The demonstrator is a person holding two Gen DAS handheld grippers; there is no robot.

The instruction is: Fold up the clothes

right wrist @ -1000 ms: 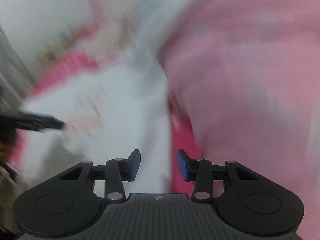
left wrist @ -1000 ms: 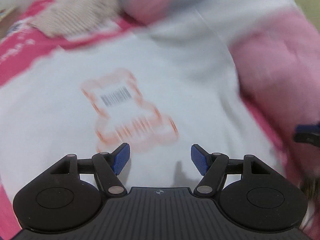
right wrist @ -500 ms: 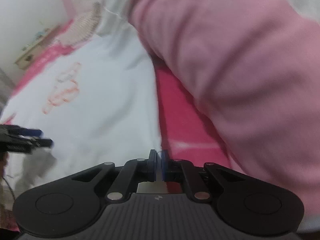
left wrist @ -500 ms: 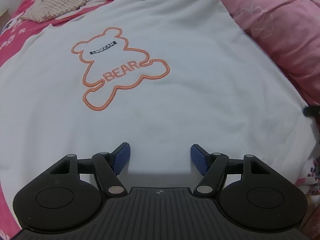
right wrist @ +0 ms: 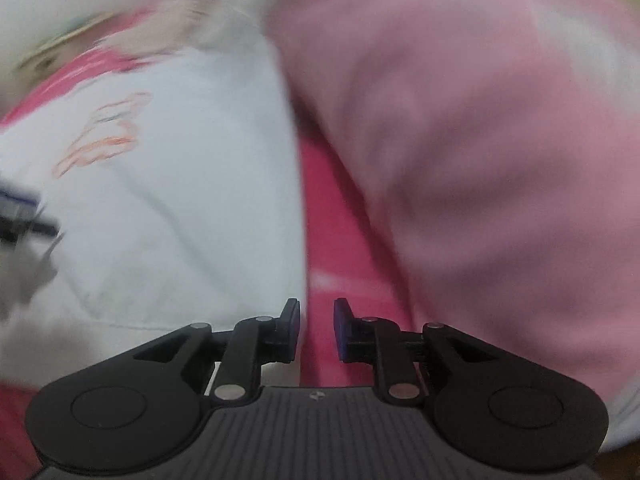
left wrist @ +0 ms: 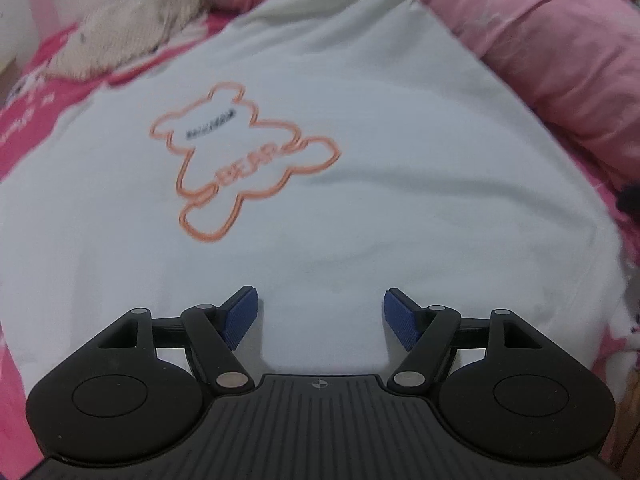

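Note:
A white T-shirt (left wrist: 380, 152) with an orange bear outline (left wrist: 236, 160) lies spread flat on a pink bed. My left gripper (left wrist: 320, 316) is open and empty, low over the shirt's near hem. My right gripper (right wrist: 316, 328) is open with a narrow gap and holds nothing, at the shirt's right edge (right wrist: 192, 200) over the pink sheet (right wrist: 332, 240). The right wrist view is blurred. The left gripper shows at that view's left edge (right wrist: 24, 216).
A rolled pink quilt (left wrist: 560, 60) lies along the shirt's right side and fills the right of the right wrist view (right wrist: 480, 140). A beige knitted garment (left wrist: 128, 32) lies at the far left on the sheet.
The right gripper, shut at the shirt's edge half a second ago, has opened a little. The left gripper stayed open and shifted slightly over the shirt.

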